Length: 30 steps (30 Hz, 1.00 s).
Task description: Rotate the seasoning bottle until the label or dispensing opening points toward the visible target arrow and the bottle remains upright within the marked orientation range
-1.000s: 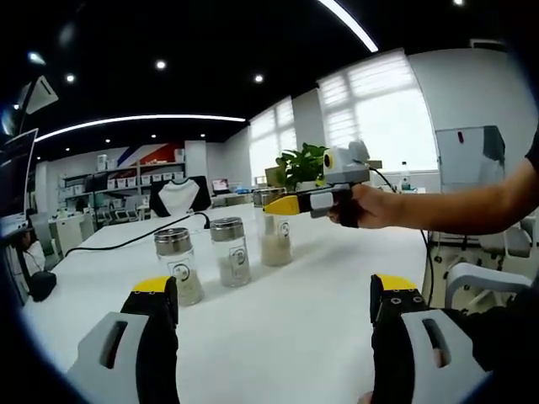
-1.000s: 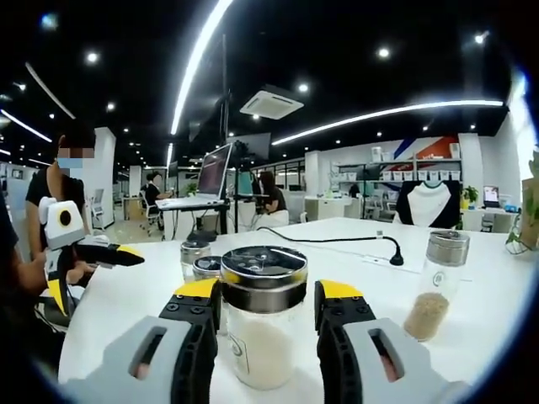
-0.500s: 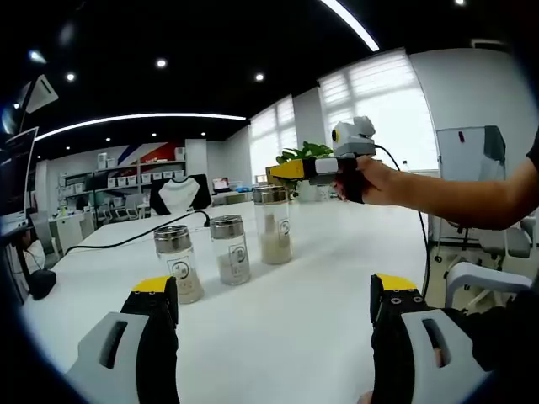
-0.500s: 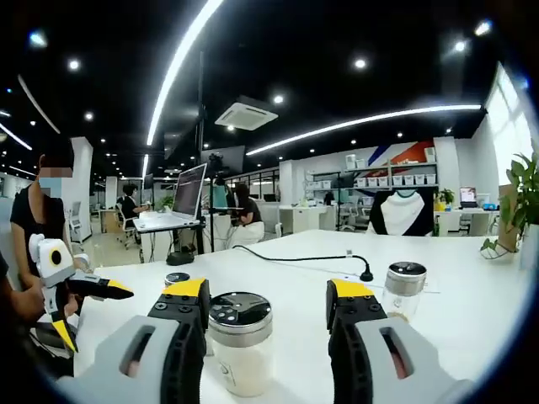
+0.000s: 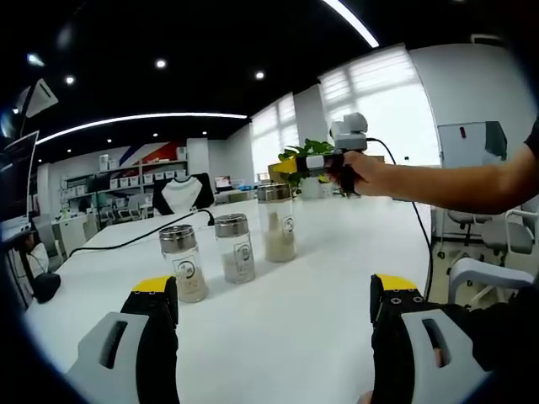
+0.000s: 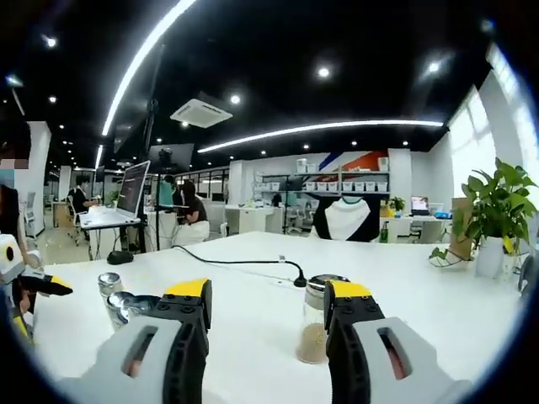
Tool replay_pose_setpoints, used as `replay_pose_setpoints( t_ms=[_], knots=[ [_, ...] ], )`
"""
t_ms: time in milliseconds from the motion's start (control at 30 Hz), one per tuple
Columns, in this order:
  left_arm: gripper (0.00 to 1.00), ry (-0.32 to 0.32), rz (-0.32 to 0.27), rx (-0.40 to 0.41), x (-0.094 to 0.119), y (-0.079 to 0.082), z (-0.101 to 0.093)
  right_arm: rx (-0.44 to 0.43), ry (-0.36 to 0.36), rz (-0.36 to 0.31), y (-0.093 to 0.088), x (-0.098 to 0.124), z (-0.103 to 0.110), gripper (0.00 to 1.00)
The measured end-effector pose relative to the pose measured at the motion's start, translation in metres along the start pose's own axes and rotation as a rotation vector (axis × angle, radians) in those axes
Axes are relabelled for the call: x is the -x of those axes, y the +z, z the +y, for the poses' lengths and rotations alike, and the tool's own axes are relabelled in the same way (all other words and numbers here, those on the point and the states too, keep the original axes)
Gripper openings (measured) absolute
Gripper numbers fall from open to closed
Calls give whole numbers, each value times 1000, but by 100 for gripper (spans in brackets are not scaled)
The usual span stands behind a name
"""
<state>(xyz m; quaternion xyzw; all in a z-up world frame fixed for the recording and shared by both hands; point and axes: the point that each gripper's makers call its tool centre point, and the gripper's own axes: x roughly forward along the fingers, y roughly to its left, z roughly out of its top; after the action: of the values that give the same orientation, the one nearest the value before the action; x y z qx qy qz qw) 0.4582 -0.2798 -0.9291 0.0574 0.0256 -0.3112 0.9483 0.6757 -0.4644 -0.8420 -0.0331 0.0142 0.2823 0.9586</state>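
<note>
Left gripper view: left claw [image 5: 274, 307] released, jaws wide apart at the bottom, nothing between them. Three bottles stand upright in a row on the white surface [image 5: 320, 278], left of centre: small [image 5: 182, 263], middle [image 5: 234, 247], tall bottle [image 5: 277, 222]. Right claw [image 5: 290, 166] held above the tall bottle, apart from it. Right gripper view: right claw [image 6: 268, 310] released, a bottle [image 6: 315, 330] beyond it, lower centre.
</note>
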Motion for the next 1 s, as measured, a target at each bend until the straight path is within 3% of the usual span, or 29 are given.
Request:
replay_pose_setpoints(
  t_ms=[400,467,667,1000],
  knots=[
    [100,1,7,-4,-1,-3,0,47,-129,65,-22,-27,-40,47],
    [100,0,6,-3,-1,-3,0,16,-136,70,-24,-32,-46,47],
    [100,5,5,-4,0,-1,2,10,-168,115,-38,-47,-56,48],
    [100,7,4,-4,3,2,6,-18,-175,129,-51,-60,-60,46]
  ],
)
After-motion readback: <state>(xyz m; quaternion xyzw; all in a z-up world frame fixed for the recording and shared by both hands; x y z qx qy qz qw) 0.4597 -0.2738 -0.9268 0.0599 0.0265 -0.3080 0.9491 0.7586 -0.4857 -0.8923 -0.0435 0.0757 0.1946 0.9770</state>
